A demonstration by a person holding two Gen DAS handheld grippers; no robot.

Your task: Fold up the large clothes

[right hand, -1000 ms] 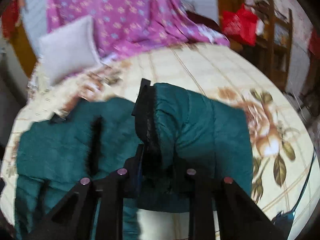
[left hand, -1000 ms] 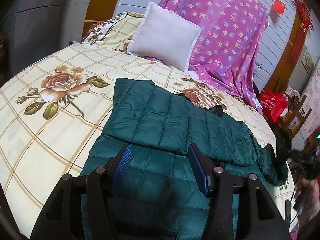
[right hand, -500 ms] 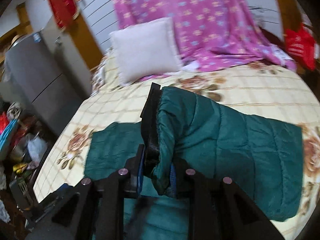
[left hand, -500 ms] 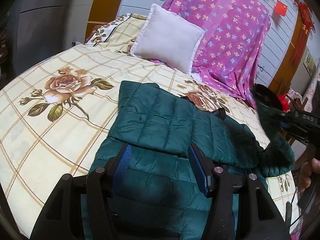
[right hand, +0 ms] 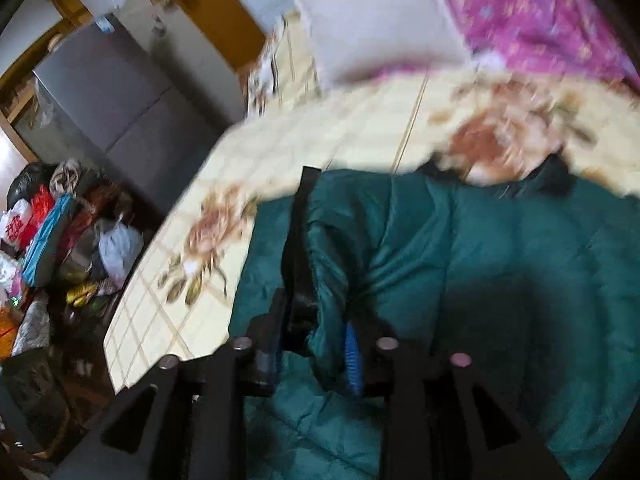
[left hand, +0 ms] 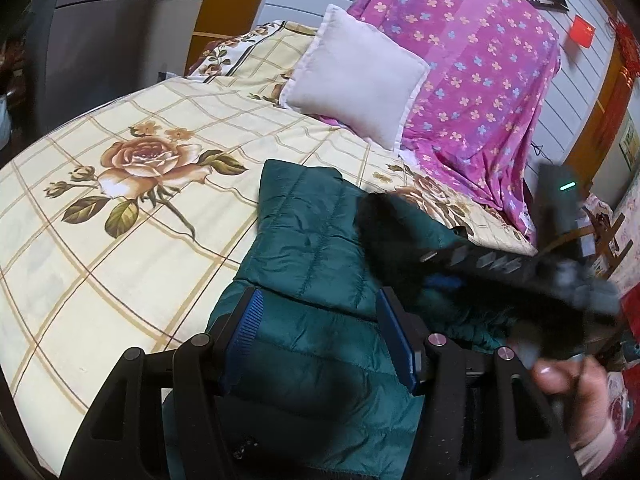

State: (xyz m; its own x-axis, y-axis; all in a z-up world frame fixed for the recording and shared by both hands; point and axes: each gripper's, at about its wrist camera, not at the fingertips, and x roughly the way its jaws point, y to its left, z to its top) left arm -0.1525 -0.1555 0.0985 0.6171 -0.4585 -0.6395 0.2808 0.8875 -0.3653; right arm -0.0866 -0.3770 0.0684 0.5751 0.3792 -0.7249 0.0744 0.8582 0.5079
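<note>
A dark green quilted jacket (left hand: 308,240) lies on the floral bed sheet (left hand: 120,208), one panel folded over its body. My left gripper (left hand: 318,312) hovers open just above the jacket's near part, with nothing between its fingers. In the left wrist view the right tool (left hand: 516,268) is a black blur crossing the jacket, with a person's hand (left hand: 568,384) behind it. My right gripper (right hand: 314,336) is over the jacket (right hand: 500,248) and its jaws are opening. The sleeve with its black cuff (right hand: 304,240) still lies loosely between them, and the blue pad (right hand: 352,346) shows bare beside the fabric.
A white pillow (left hand: 356,76) and a purple flowered cloth (left hand: 480,72) lie at the head of the bed. A grey cabinet (right hand: 120,92) stands beyond the bed's left edge, with bags and bundles (right hand: 60,240) piled on the floor beside it.
The right gripper swung left across the jacket, carrying the sleeve over the body, and its jaws have parted. The left gripper stayed where it was, open.
</note>
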